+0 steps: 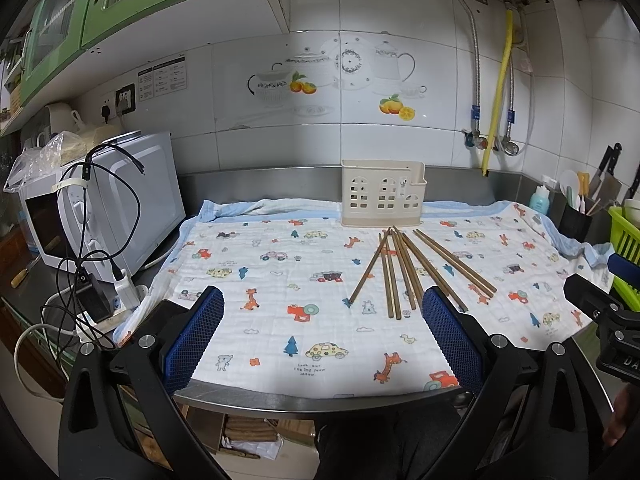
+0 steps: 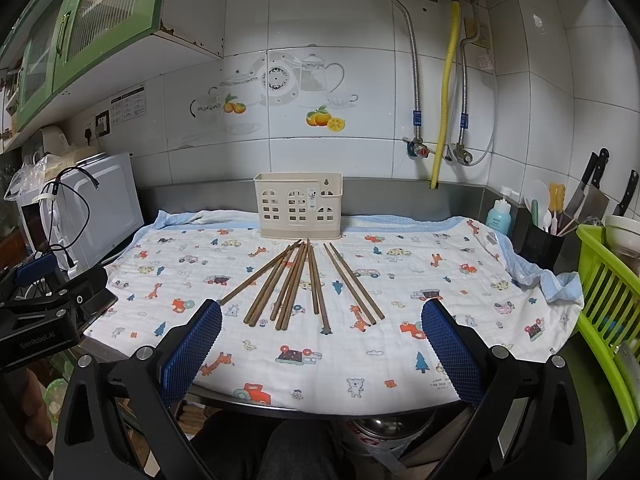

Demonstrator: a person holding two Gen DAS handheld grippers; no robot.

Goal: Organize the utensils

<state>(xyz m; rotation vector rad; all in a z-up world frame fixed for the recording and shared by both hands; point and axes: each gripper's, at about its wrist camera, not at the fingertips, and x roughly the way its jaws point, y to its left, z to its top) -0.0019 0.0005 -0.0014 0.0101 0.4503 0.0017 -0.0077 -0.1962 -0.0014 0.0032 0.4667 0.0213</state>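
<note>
Both grippers, left (image 1: 322, 330) and right (image 2: 320, 338), hold their jaws apart near the surface edge. Chopsticks (image 2: 304, 284) lie fanned on the cloth (image 2: 400, 280), holder (image 2: 299, 210) behind them.

Each claw (image 1: 322, 336) (image 2: 320, 344) has black arms with silver screws and blue, grid-textured pads (image 2: 450, 354).

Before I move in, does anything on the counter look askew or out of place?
The wooden chopsticks lie loose and fanned across the printed cloth, some crossing, none in the cream holder behind them. The cloth's right edge is rumpled. Nothing looks spilled or broken.
</note>
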